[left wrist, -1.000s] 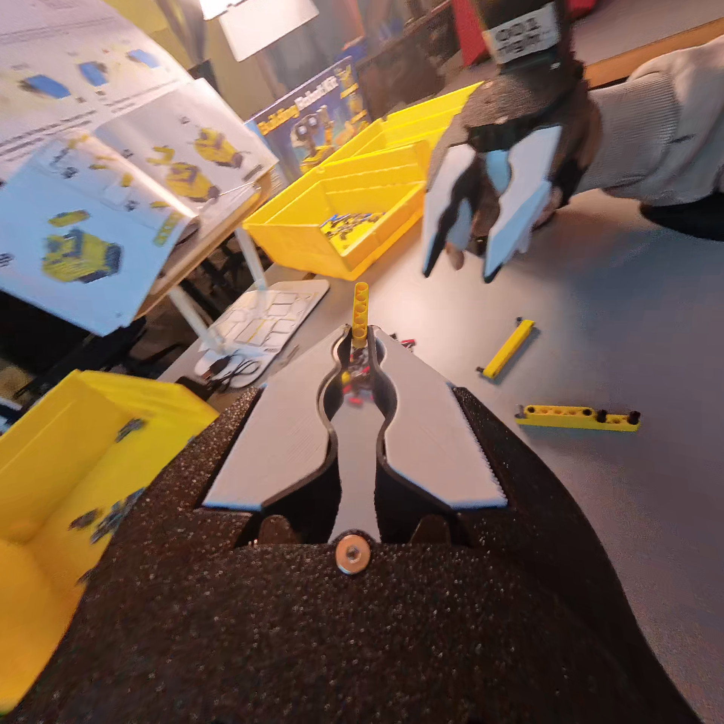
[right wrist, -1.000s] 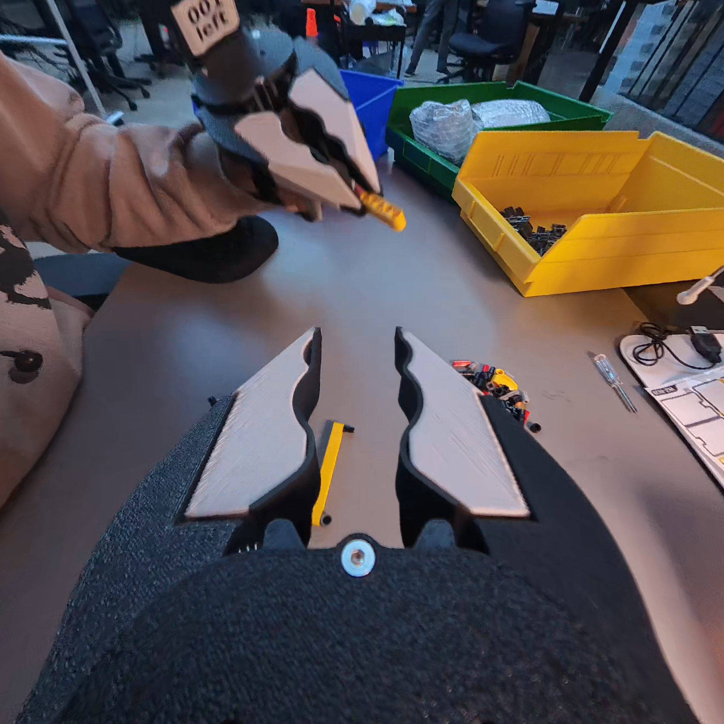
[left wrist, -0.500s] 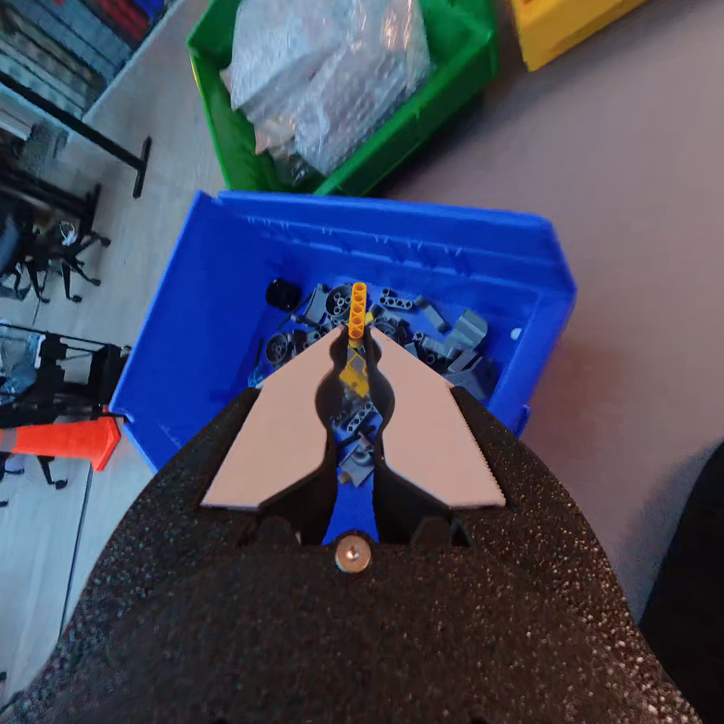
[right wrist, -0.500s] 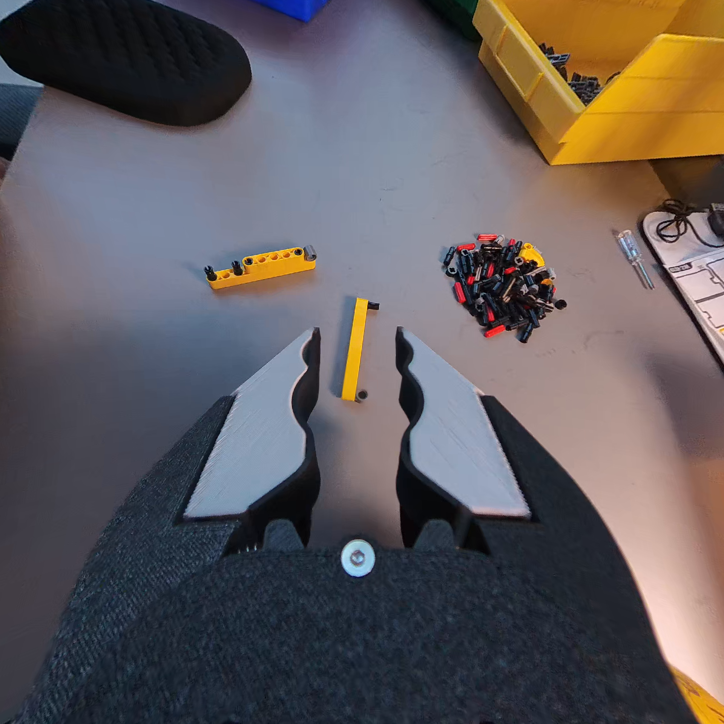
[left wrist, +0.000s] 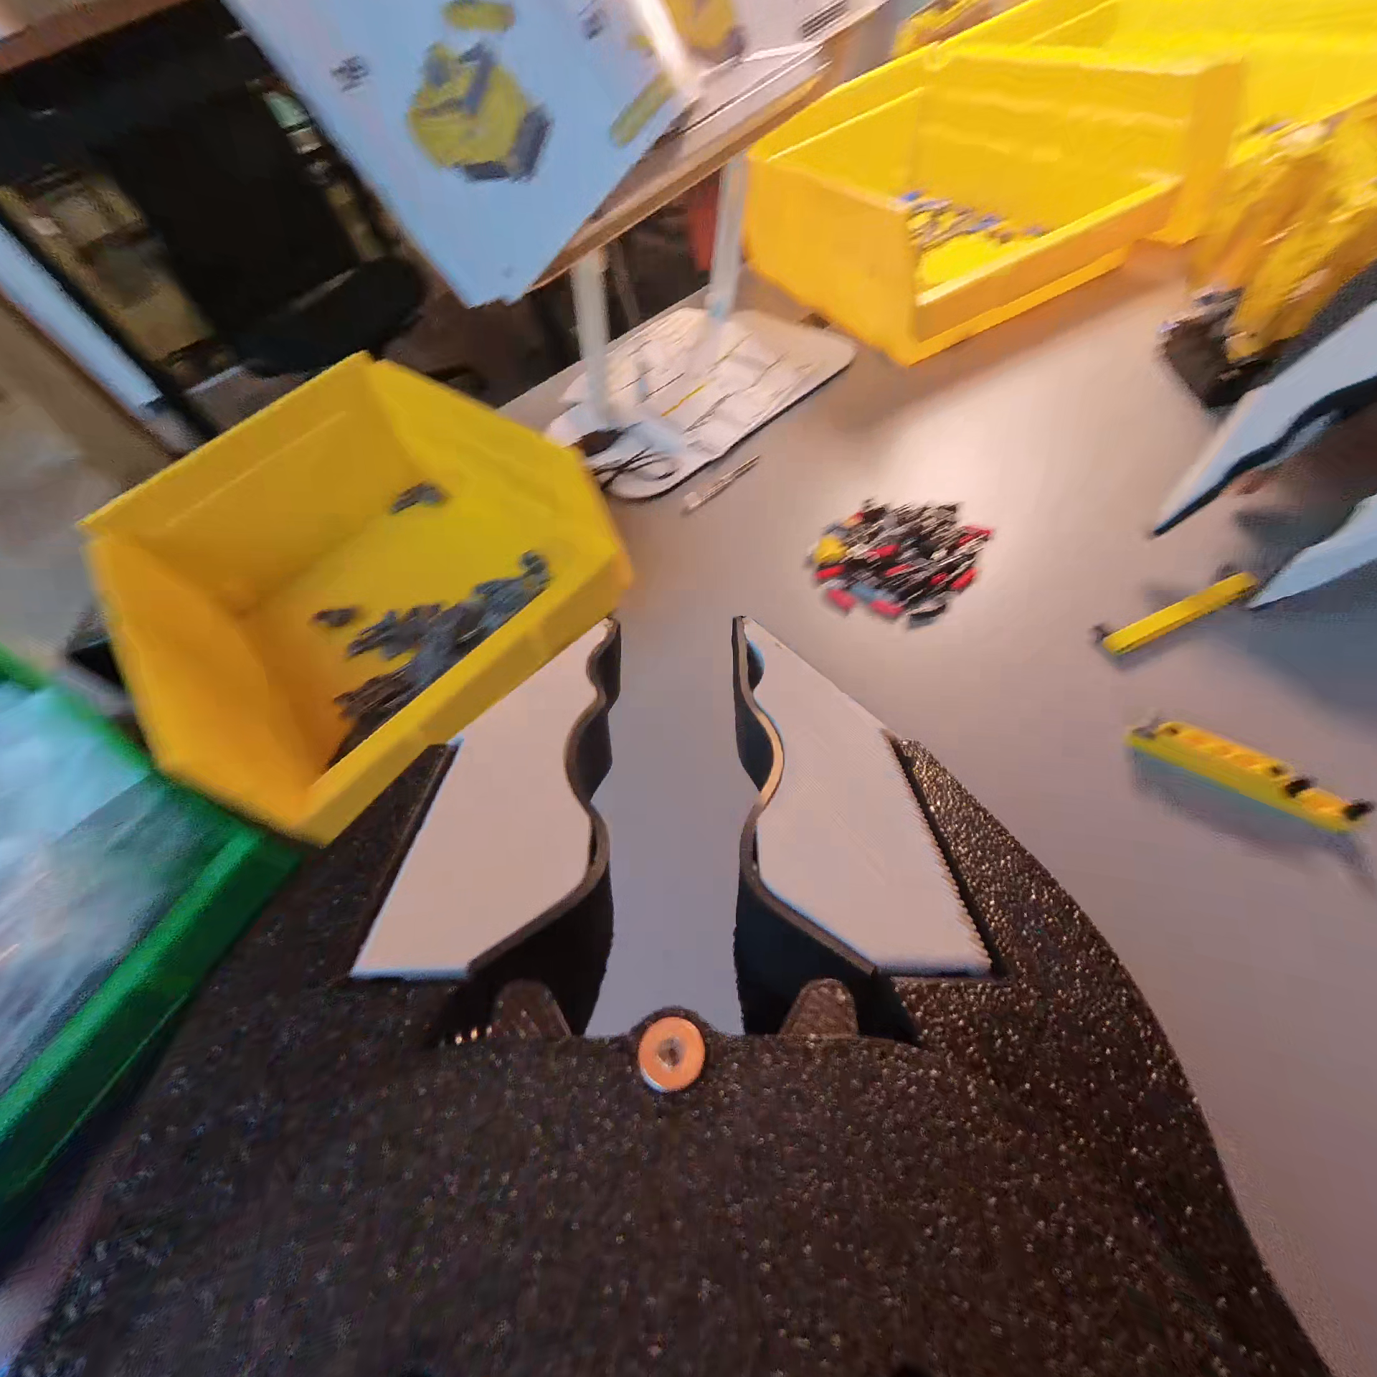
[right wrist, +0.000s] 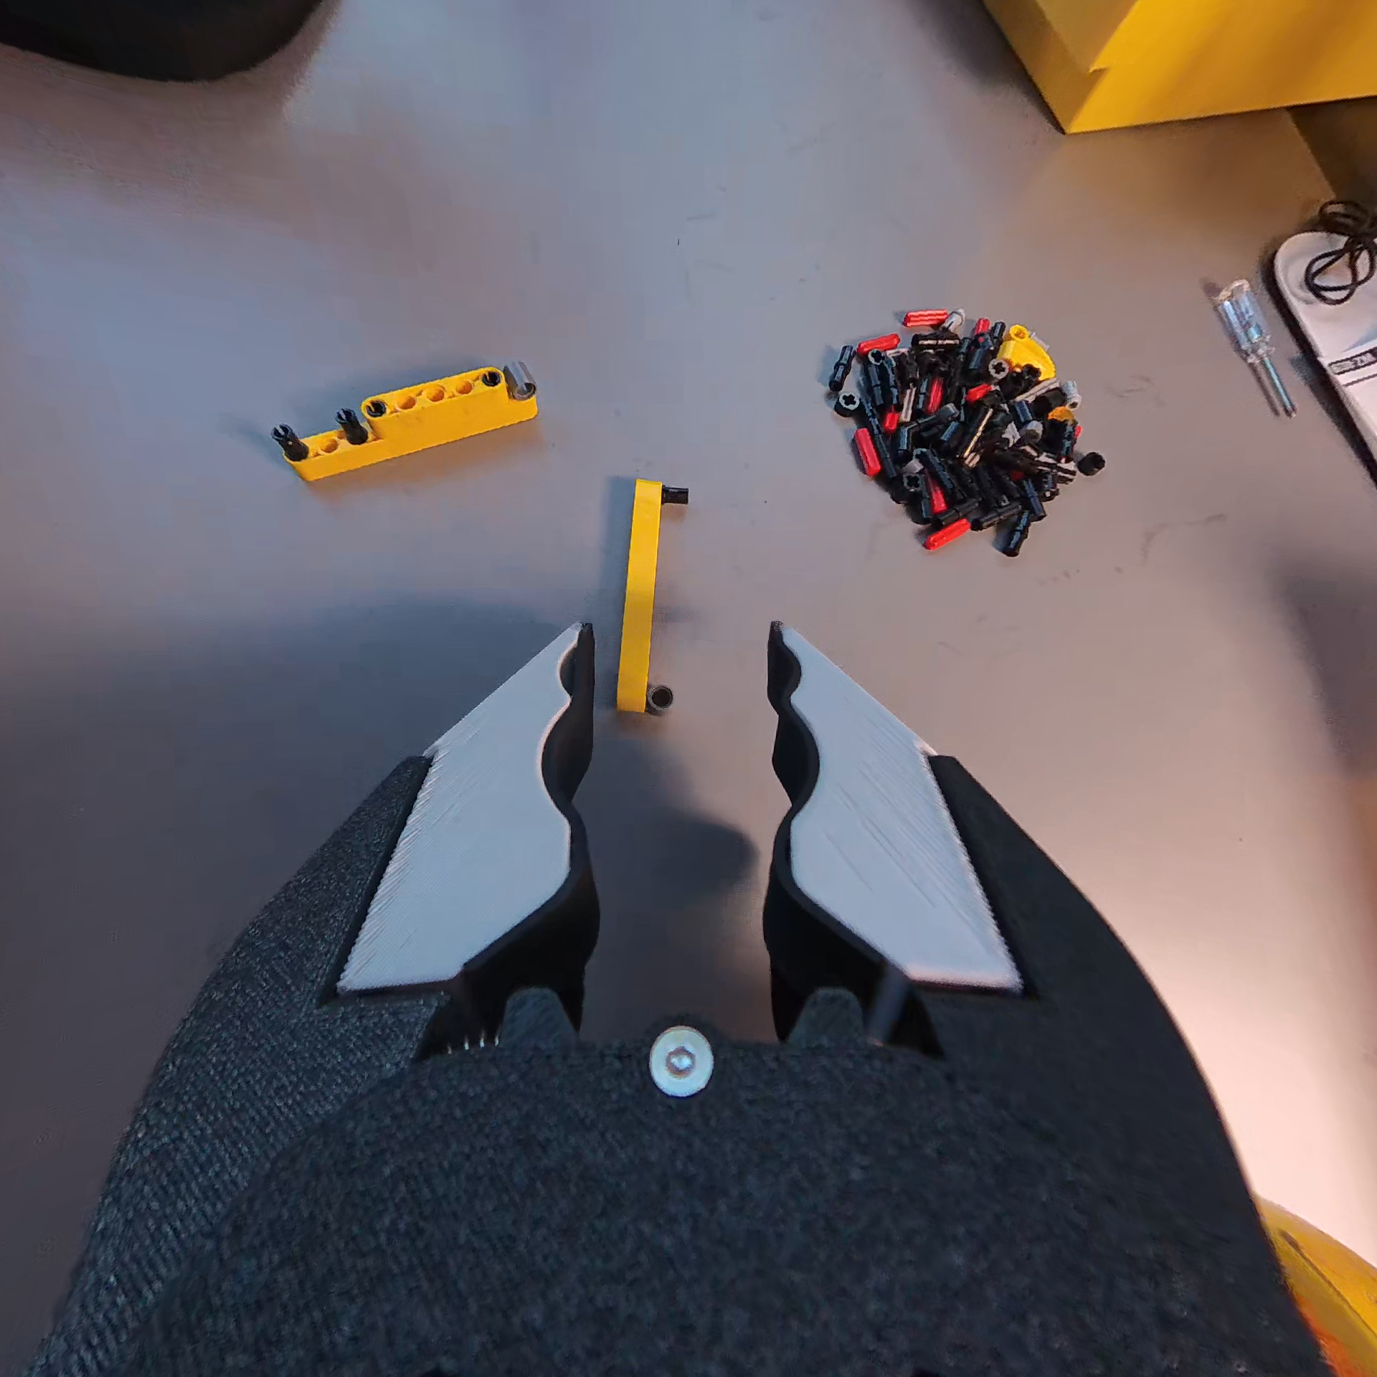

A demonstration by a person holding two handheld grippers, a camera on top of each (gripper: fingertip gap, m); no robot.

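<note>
My left gripper is open and empty above the grey table, next to a yellow bin of dark parts. My right gripper is open, low over a thin yellow beam with a black pin at its far end. The beam's near end lies between the fingertips, and neither pad touches it. In the left wrist view that beam lies at the tips of the right gripper's fingers. A longer yellow beam assembly with black pins lies to the left; it also shows in the left wrist view.
A pile of small black and red pins lies right of the beam, also seen in the left wrist view. A small screwdriver and another yellow bin are at the right. A green bin and an instruction booklet on a stand are at the left. My hands' fingertips stand some 25 centimetres from each other.
My left gripper held a yellow beam, carried it over a blue bin, then opened; it is now empty and has swung back over the table. My right gripper lowered over the thin beam and opened wider.
</note>
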